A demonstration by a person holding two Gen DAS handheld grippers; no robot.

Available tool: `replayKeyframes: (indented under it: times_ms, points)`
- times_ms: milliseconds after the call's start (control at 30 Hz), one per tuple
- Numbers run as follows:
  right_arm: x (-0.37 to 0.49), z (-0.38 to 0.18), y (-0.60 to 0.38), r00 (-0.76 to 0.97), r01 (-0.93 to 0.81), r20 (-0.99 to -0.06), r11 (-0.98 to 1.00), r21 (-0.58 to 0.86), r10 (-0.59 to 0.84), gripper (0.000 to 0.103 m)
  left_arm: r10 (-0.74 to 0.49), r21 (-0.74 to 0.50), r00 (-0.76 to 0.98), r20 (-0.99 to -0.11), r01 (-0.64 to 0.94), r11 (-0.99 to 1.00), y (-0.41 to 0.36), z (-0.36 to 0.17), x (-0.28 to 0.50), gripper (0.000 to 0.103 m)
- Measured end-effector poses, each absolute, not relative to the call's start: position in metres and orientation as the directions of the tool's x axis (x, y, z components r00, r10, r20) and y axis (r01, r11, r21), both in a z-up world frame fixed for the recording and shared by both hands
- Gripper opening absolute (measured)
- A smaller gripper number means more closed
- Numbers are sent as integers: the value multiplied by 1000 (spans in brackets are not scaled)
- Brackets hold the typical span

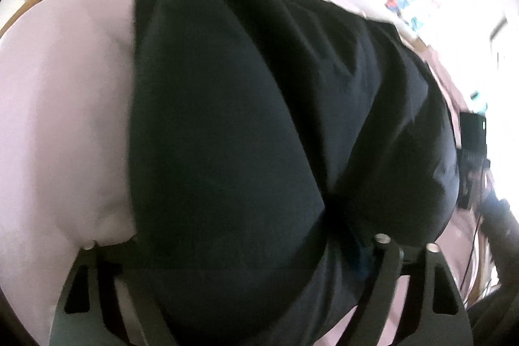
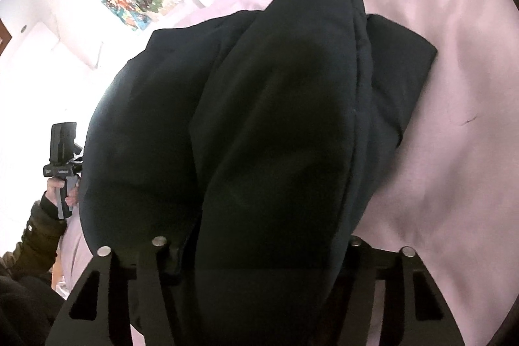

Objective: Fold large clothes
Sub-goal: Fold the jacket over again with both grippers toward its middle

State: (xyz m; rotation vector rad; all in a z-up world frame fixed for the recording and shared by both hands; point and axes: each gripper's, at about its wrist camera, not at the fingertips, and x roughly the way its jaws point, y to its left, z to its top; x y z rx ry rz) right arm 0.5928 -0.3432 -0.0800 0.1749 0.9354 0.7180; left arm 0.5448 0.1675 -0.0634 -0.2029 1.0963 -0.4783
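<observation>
The left gripper (image 1: 253, 252) stands partly open with the dark garment (image 1: 259, 119) bunched between its 2 fingers; whether they pinch it I cannot tell. The right gripper (image 2: 256, 245) likewise. The garment lies on the pink bedsheet (image 2: 454, 119), reaching toward its far edge.

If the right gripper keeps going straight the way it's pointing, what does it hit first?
The dark garment. It already lies between the right gripper fingers and fills the view ahead, so the gripper would push into that fabric, probably before reaching the pink sheet beneath.
</observation>
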Motion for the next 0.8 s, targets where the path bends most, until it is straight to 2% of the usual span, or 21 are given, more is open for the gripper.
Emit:
replayKeyframes:
  times_ms: [167,367,567,800]
  points:
    - [586,-72,-336,398,-504,-667,758,415,630,48,-472,-430,435,-767,197,881,176,-51,535,45]
    - [579,-63,-324,449,-491,-668,788,371,594,37,-412,-382,512,-754,170,909,161,-33,522,29]
    - [568,-50,-322,490,-515,-655,797,315,575,29,-341,-293,584,-737,178,939,134,-17,500,20]
    - [539,-28,-319,550,-525,-602,800,290,579,26,-311,-240,643,-700,199,950,113,7,473,19]
